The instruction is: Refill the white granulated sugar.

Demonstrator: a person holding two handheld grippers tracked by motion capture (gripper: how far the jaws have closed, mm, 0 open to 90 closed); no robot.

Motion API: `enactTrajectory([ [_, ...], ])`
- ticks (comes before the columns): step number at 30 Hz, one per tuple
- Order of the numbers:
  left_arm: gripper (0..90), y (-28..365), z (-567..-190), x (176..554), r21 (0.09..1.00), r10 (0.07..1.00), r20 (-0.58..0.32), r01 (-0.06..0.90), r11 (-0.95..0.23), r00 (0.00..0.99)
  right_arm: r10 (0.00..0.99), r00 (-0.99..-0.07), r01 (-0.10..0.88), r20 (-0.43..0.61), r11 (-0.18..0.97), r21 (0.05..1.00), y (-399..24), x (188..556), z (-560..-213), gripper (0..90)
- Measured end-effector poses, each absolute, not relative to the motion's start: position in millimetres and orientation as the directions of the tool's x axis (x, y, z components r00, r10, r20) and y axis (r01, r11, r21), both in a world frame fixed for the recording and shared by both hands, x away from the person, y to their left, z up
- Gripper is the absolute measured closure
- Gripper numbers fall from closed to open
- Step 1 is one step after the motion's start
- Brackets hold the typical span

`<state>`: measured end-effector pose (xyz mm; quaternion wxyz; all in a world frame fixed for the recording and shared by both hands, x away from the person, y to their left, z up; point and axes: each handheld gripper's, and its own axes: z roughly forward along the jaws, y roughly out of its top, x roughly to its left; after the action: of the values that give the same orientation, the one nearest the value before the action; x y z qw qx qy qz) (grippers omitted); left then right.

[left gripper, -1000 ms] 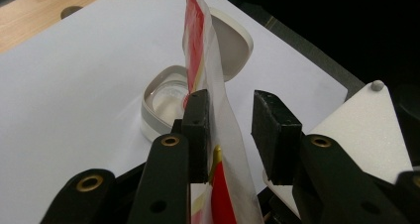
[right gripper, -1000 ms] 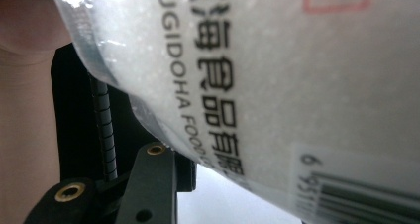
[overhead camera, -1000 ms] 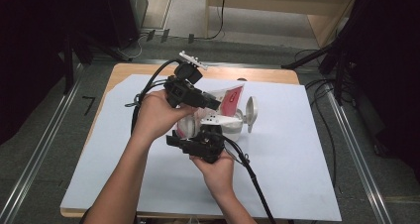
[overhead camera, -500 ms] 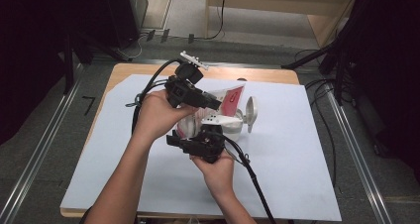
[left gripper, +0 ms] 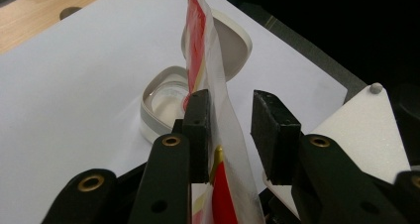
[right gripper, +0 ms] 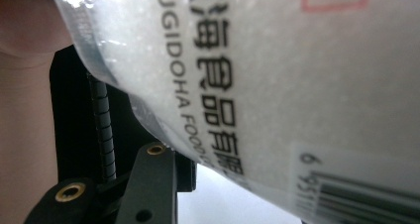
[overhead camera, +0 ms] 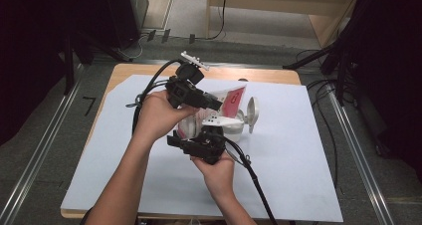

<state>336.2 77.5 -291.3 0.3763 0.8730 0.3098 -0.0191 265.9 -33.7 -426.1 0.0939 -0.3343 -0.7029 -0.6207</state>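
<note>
The right gripper (overhead camera: 206,135), nearest the person, carries the underside of a clear bag (right gripper: 277,75) of white granules; in the right gripper view the bag covers the jaws, so I cannot tell whether they clamp it or merely prop it. Just beyond, the left gripper (overhead camera: 215,104) has the bag's red-and-white top edge (left gripper: 218,100) between its 2 pads: the left pad lies against the film, the right pad stands apart, so the jaws are open and not clamped. The bag (overhead camera: 230,101) hangs tilted above the small white container (overhead camera: 234,126), whose flip lid (overhead camera: 252,113) stands open on the white table sheet (overhead camera: 308,175). The risk, as I judge it, is the thin film sliding out of that loose hold, so the bag flops and granules spill beside the container. Against the earlier frames nothing differs: both hands and the bag hold the same pose.
</note>
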Motion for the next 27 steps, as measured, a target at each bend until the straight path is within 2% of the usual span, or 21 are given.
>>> enactTrajectory([
  [27, 70.8, 78.8, -292.5, 334.8, 0.651, 0.523, -0.27, 0.554, -0.519, 0.808, 0.372, -0.752, 0.583, 0.545, -0.014, 0.813, -30.7, 264.4, -428.3, 63.2],
])
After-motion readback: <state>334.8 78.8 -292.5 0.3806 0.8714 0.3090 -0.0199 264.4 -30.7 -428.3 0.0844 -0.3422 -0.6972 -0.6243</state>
